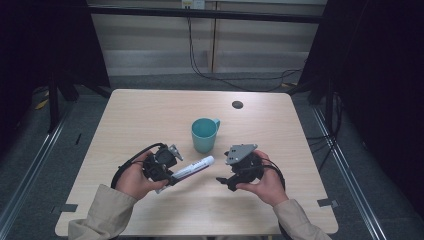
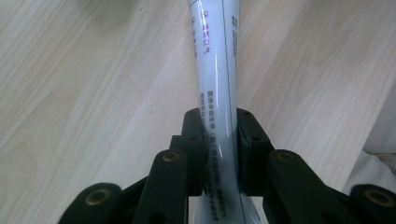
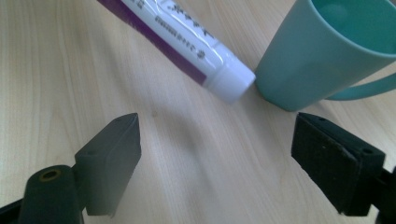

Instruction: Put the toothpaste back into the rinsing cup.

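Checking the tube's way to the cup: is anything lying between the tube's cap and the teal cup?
Nothing visible. The tube, clamped in the left tongs, points its cap at the teal cup with bare table between. The open right tongs sit off to the side.

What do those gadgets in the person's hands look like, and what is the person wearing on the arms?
Each hand holds a chunky black tool: the left tool trails a looping black cable, and the right tool carries a grey three-cornered plate on top. Up close, the jaws are matte black blocks on arms with brass-coloured pivot rings. Both forearms wear beige sleeves.
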The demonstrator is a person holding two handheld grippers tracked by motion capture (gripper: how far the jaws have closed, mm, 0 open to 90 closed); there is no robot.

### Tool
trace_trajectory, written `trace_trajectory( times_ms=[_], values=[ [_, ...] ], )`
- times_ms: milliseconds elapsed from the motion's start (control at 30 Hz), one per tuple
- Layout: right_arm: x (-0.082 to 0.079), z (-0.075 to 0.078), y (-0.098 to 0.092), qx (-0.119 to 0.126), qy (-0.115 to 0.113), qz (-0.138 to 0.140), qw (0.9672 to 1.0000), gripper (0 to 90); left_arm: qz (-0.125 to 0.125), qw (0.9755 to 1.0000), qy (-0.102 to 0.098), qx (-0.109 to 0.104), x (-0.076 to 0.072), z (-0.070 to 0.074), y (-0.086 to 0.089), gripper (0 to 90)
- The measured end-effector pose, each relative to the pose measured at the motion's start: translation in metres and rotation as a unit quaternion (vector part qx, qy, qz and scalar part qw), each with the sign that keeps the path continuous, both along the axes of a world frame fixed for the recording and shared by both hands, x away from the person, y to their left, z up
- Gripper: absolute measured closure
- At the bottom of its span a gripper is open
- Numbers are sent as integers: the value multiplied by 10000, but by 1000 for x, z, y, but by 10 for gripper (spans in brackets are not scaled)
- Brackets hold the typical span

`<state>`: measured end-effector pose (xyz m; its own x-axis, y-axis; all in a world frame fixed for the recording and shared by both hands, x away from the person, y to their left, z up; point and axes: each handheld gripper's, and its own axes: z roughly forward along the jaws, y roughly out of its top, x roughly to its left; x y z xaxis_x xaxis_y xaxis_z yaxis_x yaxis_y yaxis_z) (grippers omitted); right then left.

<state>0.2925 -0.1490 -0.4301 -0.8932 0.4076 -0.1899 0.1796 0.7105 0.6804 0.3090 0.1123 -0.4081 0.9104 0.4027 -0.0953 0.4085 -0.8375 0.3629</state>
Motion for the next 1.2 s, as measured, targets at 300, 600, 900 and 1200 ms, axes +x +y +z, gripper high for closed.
trace_trajectory(
  times_ms=[300,600,900,1200],
  values=[
    [-1,6,14,-36,-139,199,9997,155,-129,9999,24,-87,-1,3,-18,761],
    [-2,9,23,22,-248,452,9987,195,-236,9996,62,-129,1,3,-26,761],
    [-4,-1,38,-224,-304,750,9965,265,-320,9991,92,-274,-1,7,-31,760],
    [-5,-7,40,-418,-452,897,9941,416,-370,9988,142,-300,-1,8,-31,760]
  ],
)
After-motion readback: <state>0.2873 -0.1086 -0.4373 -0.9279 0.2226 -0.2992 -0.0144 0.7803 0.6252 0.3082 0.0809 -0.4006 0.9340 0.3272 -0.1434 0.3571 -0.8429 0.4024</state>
